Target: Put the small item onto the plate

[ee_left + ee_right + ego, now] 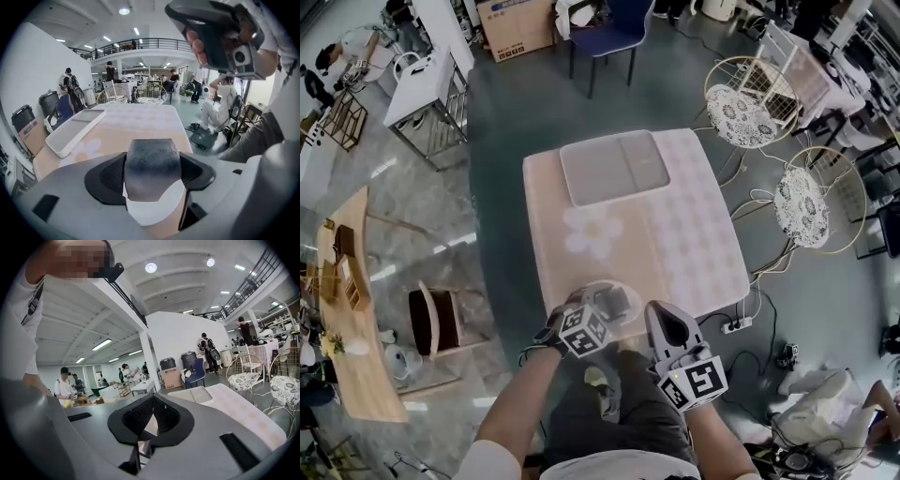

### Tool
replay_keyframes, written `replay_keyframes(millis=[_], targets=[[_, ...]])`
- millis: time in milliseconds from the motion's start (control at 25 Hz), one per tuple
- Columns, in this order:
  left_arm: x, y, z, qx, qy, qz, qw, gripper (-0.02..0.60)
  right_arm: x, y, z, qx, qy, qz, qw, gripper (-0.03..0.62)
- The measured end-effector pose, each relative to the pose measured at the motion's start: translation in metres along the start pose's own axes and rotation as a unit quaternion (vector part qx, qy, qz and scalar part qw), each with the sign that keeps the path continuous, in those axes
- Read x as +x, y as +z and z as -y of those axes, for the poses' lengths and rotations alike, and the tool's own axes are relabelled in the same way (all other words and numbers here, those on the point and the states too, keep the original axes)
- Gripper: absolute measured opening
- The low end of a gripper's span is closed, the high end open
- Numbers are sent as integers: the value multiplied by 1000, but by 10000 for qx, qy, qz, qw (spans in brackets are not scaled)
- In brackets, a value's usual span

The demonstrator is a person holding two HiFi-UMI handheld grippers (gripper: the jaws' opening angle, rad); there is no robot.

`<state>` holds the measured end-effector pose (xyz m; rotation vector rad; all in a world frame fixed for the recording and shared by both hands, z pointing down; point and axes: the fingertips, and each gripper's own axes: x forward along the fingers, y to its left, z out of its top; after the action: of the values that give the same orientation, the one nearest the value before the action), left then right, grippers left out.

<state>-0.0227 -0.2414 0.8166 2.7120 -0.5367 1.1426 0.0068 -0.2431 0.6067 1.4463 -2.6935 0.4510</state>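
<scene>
Left gripper view shows the left gripper (152,171) clamped on a small dark-grey rounded block (152,157), over a round white plate (151,213) at the cloth-covered counter (140,123) near edge. The right gripper (152,417) is closed, empty.

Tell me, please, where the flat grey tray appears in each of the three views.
Head view: the tray lies upper centre, at the table's far end.
Left gripper view: the tray sits left of centre, along the table's left edge.
Right gripper view: the tray sits right of centre, on the table's far end.
Shared landmark: the blue chair beyond the table.
</scene>
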Motion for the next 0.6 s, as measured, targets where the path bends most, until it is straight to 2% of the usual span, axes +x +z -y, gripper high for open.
replay_keyframes(millis=[360,600], targets=[[35,-20,4,269,-351,-355,9984,316,17,-25,11,160,2,-43,9999,14],[48,-33,8,714,-451,-617,9945,316,20,-31,17,217,23,-20,9998,12]])
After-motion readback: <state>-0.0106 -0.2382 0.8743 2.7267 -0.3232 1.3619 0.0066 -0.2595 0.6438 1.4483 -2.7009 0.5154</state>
